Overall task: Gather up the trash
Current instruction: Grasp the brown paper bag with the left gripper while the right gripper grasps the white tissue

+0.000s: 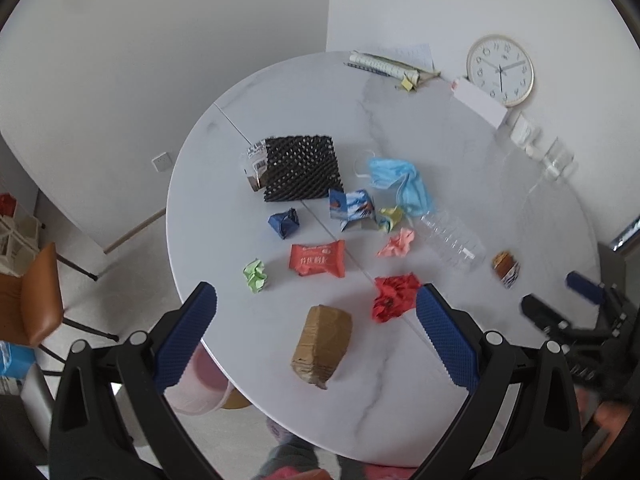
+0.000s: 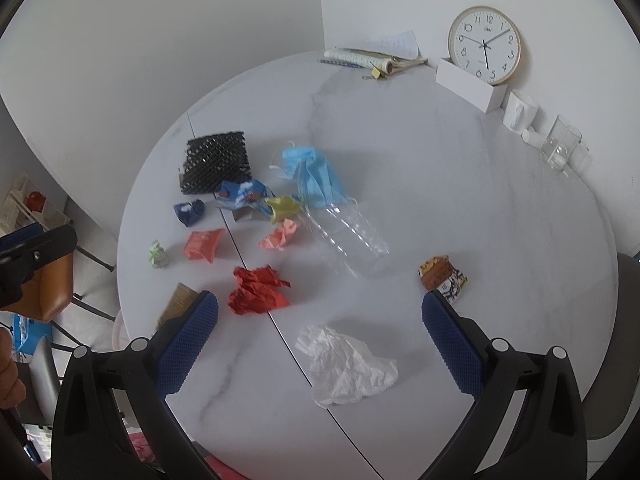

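Trash litters the round white table (image 1: 280, 96). My left gripper (image 1: 316, 338) is open above a brown cardboard wad (image 1: 322, 346); a red crumpled paper (image 1: 394, 296), orange snack wrapper (image 1: 318, 258) and green paper ball (image 1: 256, 275) lie just beyond. My right gripper (image 2: 320, 342) is open over a white crumpled tissue (image 2: 346, 366), with the red crumpled paper (image 2: 256, 289) ahead left and a brown snack packet (image 2: 442, 278) ahead right. A clear plastic bottle (image 2: 348, 236), blue face mask (image 2: 314, 178) and black mesh sheet (image 2: 216, 166) lie farther back.
A clock (image 2: 485, 44), white box (image 2: 468, 84), mug (image 2: 520, 110) and glasses (image 2: 560, 148) line the table's far right by the wall. Notebooks (image 2: 372, 58) lie at the back. A pink bin (image 1: 198, 384) stands below the table's left edge beside an orange chair (image 1: 38, 300).
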Demonstrator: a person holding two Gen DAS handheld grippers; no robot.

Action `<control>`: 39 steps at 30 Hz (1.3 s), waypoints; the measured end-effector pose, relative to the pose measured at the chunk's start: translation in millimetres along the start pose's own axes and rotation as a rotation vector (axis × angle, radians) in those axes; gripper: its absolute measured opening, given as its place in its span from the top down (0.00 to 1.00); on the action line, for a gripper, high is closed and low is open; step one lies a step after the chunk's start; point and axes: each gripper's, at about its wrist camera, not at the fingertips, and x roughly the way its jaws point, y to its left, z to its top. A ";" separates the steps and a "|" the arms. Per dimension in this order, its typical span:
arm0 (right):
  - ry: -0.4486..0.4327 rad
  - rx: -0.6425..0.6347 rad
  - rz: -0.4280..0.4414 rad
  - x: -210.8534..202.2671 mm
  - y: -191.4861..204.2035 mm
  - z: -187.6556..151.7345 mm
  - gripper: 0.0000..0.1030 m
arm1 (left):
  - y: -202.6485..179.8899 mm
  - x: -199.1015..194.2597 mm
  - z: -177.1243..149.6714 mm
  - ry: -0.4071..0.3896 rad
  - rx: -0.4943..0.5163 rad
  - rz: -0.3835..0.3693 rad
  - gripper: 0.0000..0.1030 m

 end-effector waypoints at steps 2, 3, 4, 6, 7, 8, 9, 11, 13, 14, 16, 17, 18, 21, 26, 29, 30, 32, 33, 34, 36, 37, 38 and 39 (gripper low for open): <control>0.015 0.004 0.003 7.1 -5.6 -9.3 0.02 | 0.6 13.0 -11.7 0.014 0.028 0.002 0.07; 0.024 0.005 0.000 11.0 -8.3 -14.0 0.02 | 1.4 20.8 -17.9 0.029 0.039 -0.010 0.07; 0.031 0.005 -0.004 14.7 -10.8 -18.0 0.02 | 1.8 33.0 -25.2 0.063 0.044 -0.013 0.07; 0.050 0.008 -0.013 22.4 -15.4 -25.7 0.02 | 2.1 52.7 -37.0 0.104 0.055 -0.040 0.07; 0.059 0.012 -0.015 26.5 -18.0 -30.1 0.02 | 1.5 59.1 -40.6 0.116 0.061 -0.046 0.07; 0.067 0.018 -0.014 30.1 -20.5 -34.1 0.02 | -0.4 71.0 -45.5 0.134 0.080 -0.055 0.07; 0.076 0.024 -0.009 33.6 -22.7 -37.4 0.02 | -2.1 78.7 -47.9 0.142 0.094 -0.058 0.07; 0.087 0.033 -0.006 40.4 -25.4 -42.7 0.02 | -6.6 96.4 -52.8 0.151 0.127 -0.046 0.07; 0.094 0.040 -0.005 45.8 -27.7 -46.5 0.02 | -10.3 116.1 -57.0 0.168 0.151 -0.056 0.07; 0.098 0.043 -0.002 48.5 -28.9 -48.6 0.02 | -12.1 122.6 -59.2 0.174 0.157 -0.060 0.07; 0.111 0.046 0.001 53.7 -30.6 -52.0 0.02 | -14.4 138.3 -62.2 0.192 0.175 -0.052 0.07; 0.118 0.046 0.003 57.0 -31.1 -54.0 0.02 | -16.1 147.7 -65.0 0.198 0.189 -0.044 0.08; 0.127 0.044 0.006 60.3 -30.9 -56.1 0.02 | -17.2 154.7 -67.4 0.211 0.197 -0.038 0.11; 0.139 0.035 0.019 68.9 -30.1 -61.9 0.02 | -16.6 167.4 -72.9 0.237 0.193 -0.050 0.25; 0.179 0.035 0.033 84.7 -29.2 -70.7 0.02 | -10.4 174.5 -78.1 0.259 0.155 -0.067 0.55; 0.183 0.020 0.031 89.3 -28.2 -71.2 0.02 | -8.5 173.2 -78.2 0.246 0.140 -0.087 0.59; 0.183 0.012 0.032 90.3 -28.3 -70.9 0.02 | -8.9 172.2 -78.6 0.241 0.145 -0.085 0.59; 0.182 -0.010 0.045 93.7 -27.6 -69.0 0.02 | -11.7 168.4 -79.2 0.227 0.163 -0.085 0.60; 0.181 -0.021 0.051 96.1 -26.8 -67.7 0.02 | -12.7 165.9 -78.7 0.223 0.168 -0.086 0.60; 0.182 -0.042 0.057 100.1 -25.4 -66.2 0.02 | -14.0 162.8 -79.1 0.218 0.168 -0.093 0.60; 0.188 -0.070 0.060 105.7 -23.4 -63.8 0.03 | -14.0 157.4 -79.5 0.212 0.158 -0.101 0.60; 0.192 -0.084 0.072 110.2 -21.9 -62.2 0.06 | -13.0 154.4 -78.5 0.209 0.151 -0.103 0.60; 0.198 -0.099 0.083 115.5 -20.4 -60.8 0.08 | -11.2 152.5 -77.2 0.205 0.143 -0.106 0.60; 0.203 -0.115 0.089 120.3 -18.9 -60.4 0.09 | -7.6 150.8 -73.4 0.206 0.137 -0.109 0.60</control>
